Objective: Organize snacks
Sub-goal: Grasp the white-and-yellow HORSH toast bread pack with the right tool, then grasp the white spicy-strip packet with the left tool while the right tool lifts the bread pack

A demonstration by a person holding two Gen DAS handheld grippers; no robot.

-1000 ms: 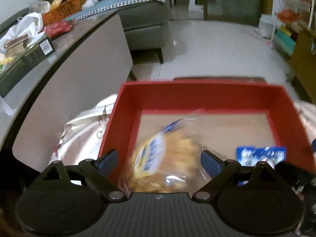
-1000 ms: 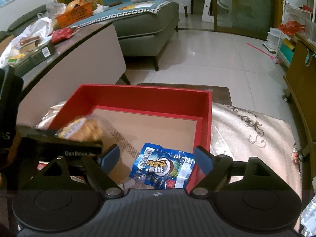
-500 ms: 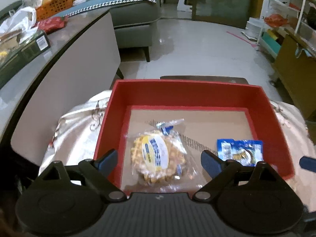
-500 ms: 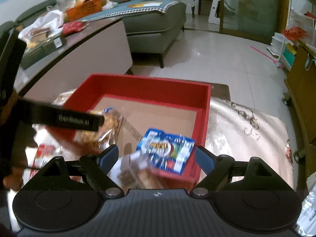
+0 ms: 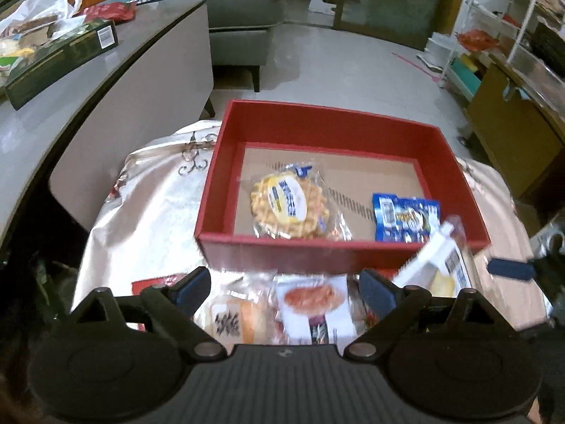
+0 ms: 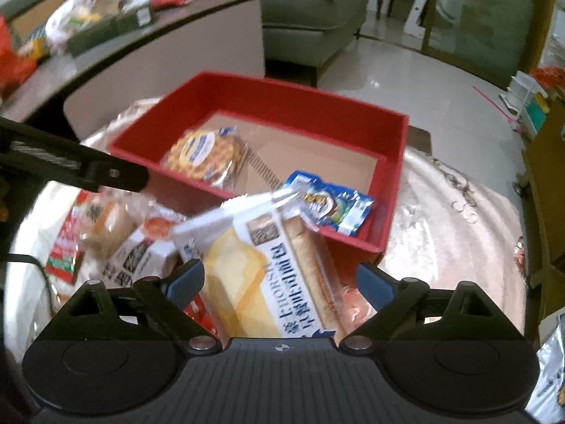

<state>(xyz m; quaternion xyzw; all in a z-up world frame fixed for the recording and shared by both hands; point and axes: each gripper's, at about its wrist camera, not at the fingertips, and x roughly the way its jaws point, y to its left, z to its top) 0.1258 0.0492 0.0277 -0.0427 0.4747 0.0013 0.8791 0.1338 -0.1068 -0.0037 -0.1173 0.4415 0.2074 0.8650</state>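
Note:
A red box [image 5: 455, 162] [image 6: 293, 100] stands on the cloth-covered table and holds a round waffle pack [image 5: 291, 206] [image 6: 203, 155] and a blue snack pouch [image 5: 406, 217] [image 6: 330, 206]. My left gripper [image 5: 282, 291] is open and empty, pulled back above several wrapped snacks [image 5: 310, 304] in front of the box. My right gripper [image 6: 279, 282] stands wide open around a white-and-yellow toast bread pack [image 6: 261, 268], which leans toward the box; its fingers [image 6: 185, 281] do not press on it. The pack also shows in the left wrist view [image 5: 438, 265].
More wrapped snacks [image 6: 106, 222] lie left of the bread pack. A grey counter [image 5: 70, 81] with boxes and bags runs along the left. A sofa [image 5: 243, 10] stands behind, a wooden cabinet [image 5: 512, 134] to the right.
My left gripper let the waffle pack drop into the box and pulled back. My right gripper drew back from the box; the bread pack now lies between its fingers.

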